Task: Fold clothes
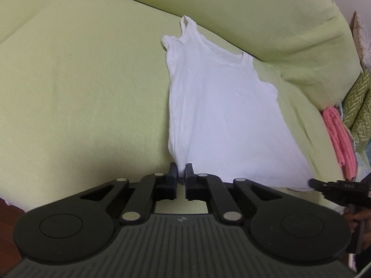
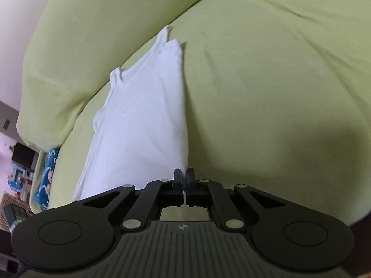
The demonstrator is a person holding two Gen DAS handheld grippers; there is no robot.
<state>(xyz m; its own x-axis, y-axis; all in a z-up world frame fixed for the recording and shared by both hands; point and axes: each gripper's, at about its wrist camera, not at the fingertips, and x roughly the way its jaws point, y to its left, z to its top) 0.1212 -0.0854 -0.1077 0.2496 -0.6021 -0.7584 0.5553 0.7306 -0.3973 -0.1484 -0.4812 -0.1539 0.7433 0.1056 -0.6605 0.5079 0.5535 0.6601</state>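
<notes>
Left claw [image 1: 181,170]: its jaws are pinching together on the near hem of the white top [image 1: 222,115], at the hem's left corner, with a tuft of cloth showing between the pads.

Right claw [image 2: 184,175]: its jaws are also pressing together on the top [image 2: 143,125], a thin white edge of cloth lying in the slit between the pads. In the left wrist view the right claw [image 1: 311,183] is showing at the hem's far right end, with part of the person's hand [image 1: 358,222] behind it.

Top: a sleeveless white garment, lying flat and folded lengthwise on the seat of a sofa [image 1: 81,92] covered in light green cloth. Its hem is lying toward the seat's front edge, where both claws are gripping it; its shoulder straps are pointing toward the back cushion [image 1: 255,18], the farthest strap resting against the crease where seat meets back.

Surroundings: beside the sofa's right end, a folded pink cloth [image 1: 340,143] and green zigzag-patterned cushions [image 1: 358,106] are lying in a pile. In the right wrist view, a blue patterned cloth [image 2: 46,180] is showing beyond the sofa's end at the left edge of the frame.
</notes>
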